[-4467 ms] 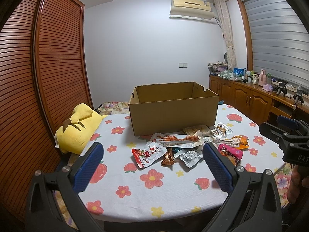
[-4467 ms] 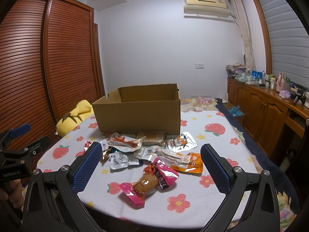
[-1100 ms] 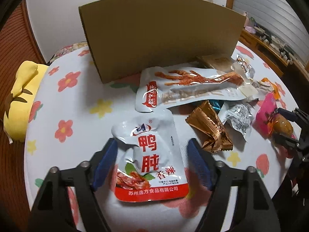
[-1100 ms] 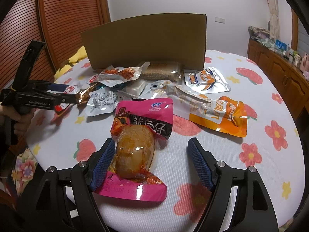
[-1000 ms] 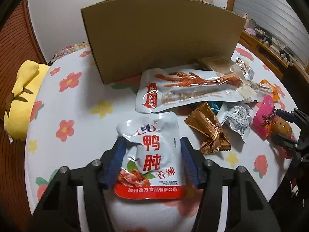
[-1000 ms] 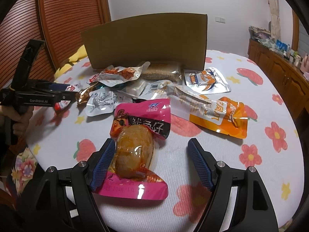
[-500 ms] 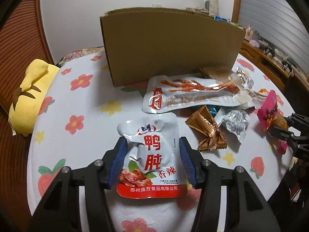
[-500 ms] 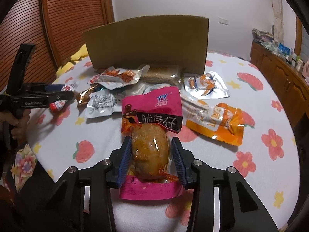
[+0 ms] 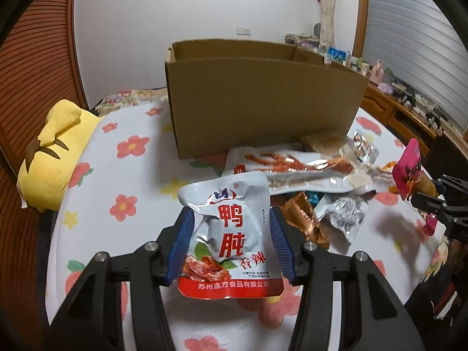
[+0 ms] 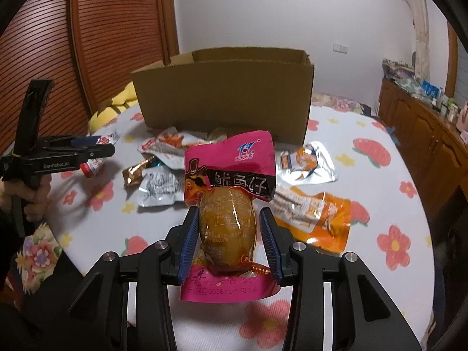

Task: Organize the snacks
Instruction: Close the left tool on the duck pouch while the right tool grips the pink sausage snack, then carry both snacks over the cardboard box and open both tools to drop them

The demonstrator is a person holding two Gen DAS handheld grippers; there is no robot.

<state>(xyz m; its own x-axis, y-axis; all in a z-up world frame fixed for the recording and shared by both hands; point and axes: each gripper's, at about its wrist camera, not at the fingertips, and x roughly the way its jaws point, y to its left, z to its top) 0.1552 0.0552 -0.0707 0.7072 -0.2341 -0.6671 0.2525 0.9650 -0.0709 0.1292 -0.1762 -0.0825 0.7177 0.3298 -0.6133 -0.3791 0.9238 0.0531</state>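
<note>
Gripping a silver-and-red duck gizzard pouch, L gripper has both blue pads pressed on the pouch's side edges; pouch is lifted off the floral tablecloth, top edge tilted toward 12 o'clock. R gripper is clamped on a pink squid snack pack, pads against the bulging amber middle, pack upright and clear of the cloth.

Cardboard box sits at 12 o'clock in both wrist views, top open, near wall facing the grippers; its near rim is above the held packs in L view.

Remaining pile, L view: chicken-feet pack at 1 o'clock just beside box base, gold foil wrapper and silver crinkled packet at 2-3 o'clock. R view: orange pouch at 2 o'clock, silver-orange packet at 1 o'clock near box corner.

Open cloth: 9-11 o'clock of L gripper, bare up to the yellow plush at table edge. R side has bare cloth at 3 o'clock out to the table edge.
</note>
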